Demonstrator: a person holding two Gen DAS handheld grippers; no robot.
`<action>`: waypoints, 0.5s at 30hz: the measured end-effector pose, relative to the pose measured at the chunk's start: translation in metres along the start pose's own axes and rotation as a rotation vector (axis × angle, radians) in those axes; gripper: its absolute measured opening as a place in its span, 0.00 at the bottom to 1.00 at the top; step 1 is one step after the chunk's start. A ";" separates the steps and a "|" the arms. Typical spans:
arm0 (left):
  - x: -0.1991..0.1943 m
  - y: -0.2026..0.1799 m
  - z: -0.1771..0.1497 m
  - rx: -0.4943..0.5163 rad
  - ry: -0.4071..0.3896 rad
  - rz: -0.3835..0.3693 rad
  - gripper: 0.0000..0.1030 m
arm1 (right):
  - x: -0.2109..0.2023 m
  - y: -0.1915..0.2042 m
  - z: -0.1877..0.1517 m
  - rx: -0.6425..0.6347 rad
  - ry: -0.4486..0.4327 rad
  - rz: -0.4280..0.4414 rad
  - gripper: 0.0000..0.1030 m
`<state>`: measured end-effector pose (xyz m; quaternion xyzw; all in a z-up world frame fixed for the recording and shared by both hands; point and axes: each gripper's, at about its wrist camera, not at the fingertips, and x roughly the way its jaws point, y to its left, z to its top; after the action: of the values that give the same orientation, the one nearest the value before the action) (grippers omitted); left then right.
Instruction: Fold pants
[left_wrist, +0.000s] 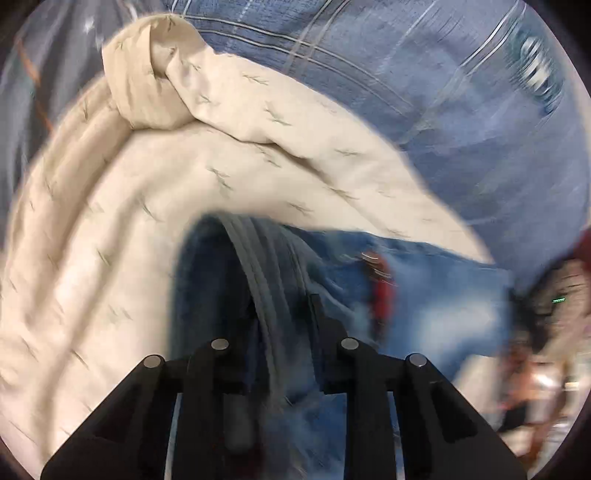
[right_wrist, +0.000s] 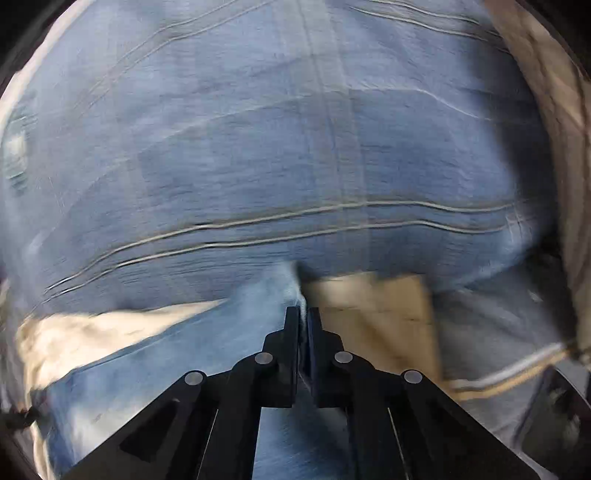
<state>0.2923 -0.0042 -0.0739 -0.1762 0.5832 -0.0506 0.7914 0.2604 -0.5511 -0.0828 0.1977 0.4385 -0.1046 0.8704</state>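
One pair of jeans (right_wrist: 258, 155), bunched up right against both cameras. Right gripper (right_wrist: 303, 314) is pinched nearly closed on denim. Left gripper (left_wrist: 284, 306) clamps a fold too. One cream blanket (left_wrist: 92, 240) sits behind, everything's blurry.

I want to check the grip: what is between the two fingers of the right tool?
In the right wrist view, a fold of the blue jeans lies between the fingers of the right tool, which are shut on it.
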 end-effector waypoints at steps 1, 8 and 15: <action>0.018 0.000 0.003 0.000 0.062 0.040 0.21 | 0.008 -0.004 -0.003 0.018 0.025 0.001 0.07; -0.055 0.030 0.007 -0.097 -0.057 -0.127 0.23 | -0.046 -0.027 0.004 0.110 -0.101 0.127 0.57; -0.050 0.041 0.019 -0.148 -0.005 -0.148 0.61 | -0.039 -0.026 0.016 0.127 -0.065 0.170 0.74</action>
<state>0.2895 0.0522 -0.0370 -0.2768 0.5686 -0.0651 0.7719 0.2399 -0.5810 -0.0487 0.2857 0.3843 -0.0644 0.8755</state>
